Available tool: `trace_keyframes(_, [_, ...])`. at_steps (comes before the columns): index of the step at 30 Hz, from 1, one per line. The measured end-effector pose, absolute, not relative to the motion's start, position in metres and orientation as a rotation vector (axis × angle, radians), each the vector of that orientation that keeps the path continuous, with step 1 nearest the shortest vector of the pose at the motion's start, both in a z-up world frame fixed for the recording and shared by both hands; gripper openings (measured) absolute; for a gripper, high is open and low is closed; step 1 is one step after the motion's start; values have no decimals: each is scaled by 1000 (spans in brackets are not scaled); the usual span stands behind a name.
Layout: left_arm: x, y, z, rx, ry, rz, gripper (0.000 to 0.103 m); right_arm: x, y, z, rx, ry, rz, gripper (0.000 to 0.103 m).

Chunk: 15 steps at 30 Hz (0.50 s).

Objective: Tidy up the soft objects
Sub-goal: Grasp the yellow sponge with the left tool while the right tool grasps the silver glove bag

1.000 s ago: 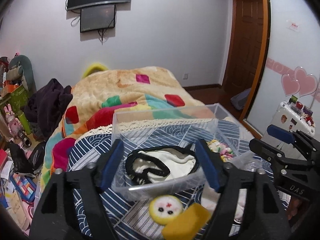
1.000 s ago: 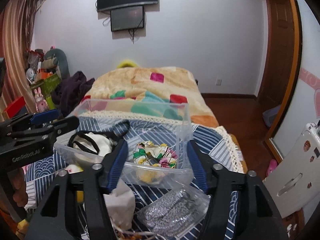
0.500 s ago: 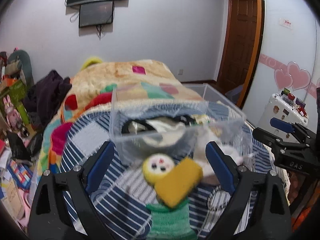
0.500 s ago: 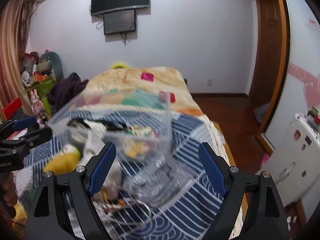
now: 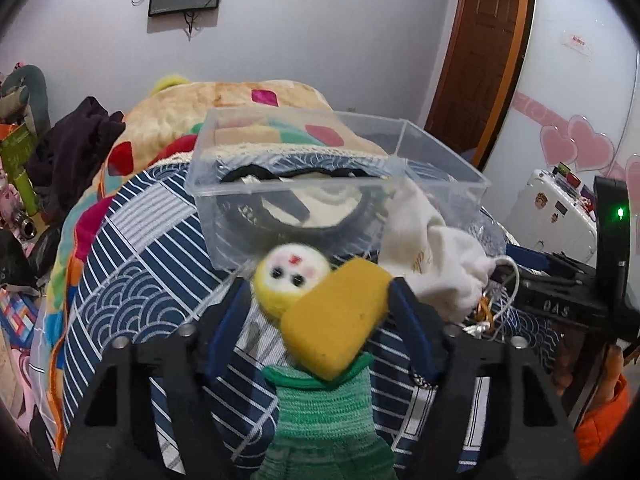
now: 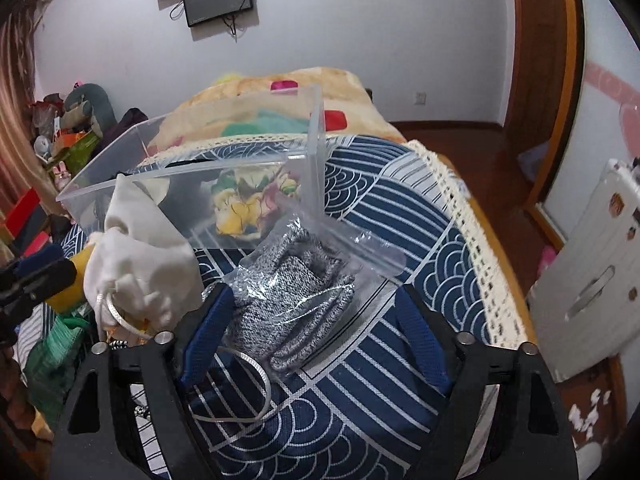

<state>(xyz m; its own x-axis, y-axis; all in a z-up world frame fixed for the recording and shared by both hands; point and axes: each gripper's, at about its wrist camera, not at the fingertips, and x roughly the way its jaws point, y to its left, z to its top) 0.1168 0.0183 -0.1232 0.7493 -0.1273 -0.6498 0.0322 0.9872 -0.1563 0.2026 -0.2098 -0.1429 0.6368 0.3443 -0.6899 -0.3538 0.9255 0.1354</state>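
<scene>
A clear plastic box (image 5: pixel 280 192) stands on the blue patterned bedspread (image 5: pixel 132 264); it holds a black-and-cream cloth (image 5: pixel 316 204) and a floral scrunchie (image 6: pixel 256 196). My left gripper (image 5: pixel 320 296) is open, its fingers either side of a yellow sponge (image 5: pixel 338 322) and a round yellow-and-white plush face (image 5: pixel 290 276), above a green knitted piece (image 5: pixel 326 412). A white drawstring pouch (image 5: pixel 436 256) leans on the box. My right gripper (image 6: pixel 308 320) is open around a bag of grey knit fabric (image 6: pixel 298 300).
A colourful blanket (image 5: pixel 224 104) covers the far bed. Clutter and dark clothes (image 5: pixel 76 144) lie at the left. A white case (image 6: pixel 592 280) stands at the right by a wooden door (image 5: pixel 480 52). A white cord loop (image 6: pixel 248 392) lies by the right gripper.
Both grippers have dropped lower and closer to the bedspread in front of the box. The left one now brackets the sponge and plush, the right one the grey bag.
</scene>
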Motion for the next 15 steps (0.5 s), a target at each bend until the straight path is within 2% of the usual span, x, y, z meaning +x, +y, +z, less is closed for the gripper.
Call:
trace_keyframes(3, [115,15,-128,-132,731,-108,51,200,-212,-143,28,803,444,52])
trace_keyframes(4, [114,13,-129,-128,732,-111,50,199,-211,-143,30,808,458,44])
trace_keyframes(5, [113,12,-129,-125,730,-111,49,197,-210,-142,22,798,451,40])
trace_keyframes(8, [108,12,-128,-124,722,-107,47,193,-209,-139,3,780,443,30])
trace_keyframes(11, [102,15,-124,-134,710,-103,46,191,-210,-134,6,764,442,26])
trace_keyframes(15, [95,22,-116,-142,685,-100,46,187,-212,-123,-15,723,428,25])
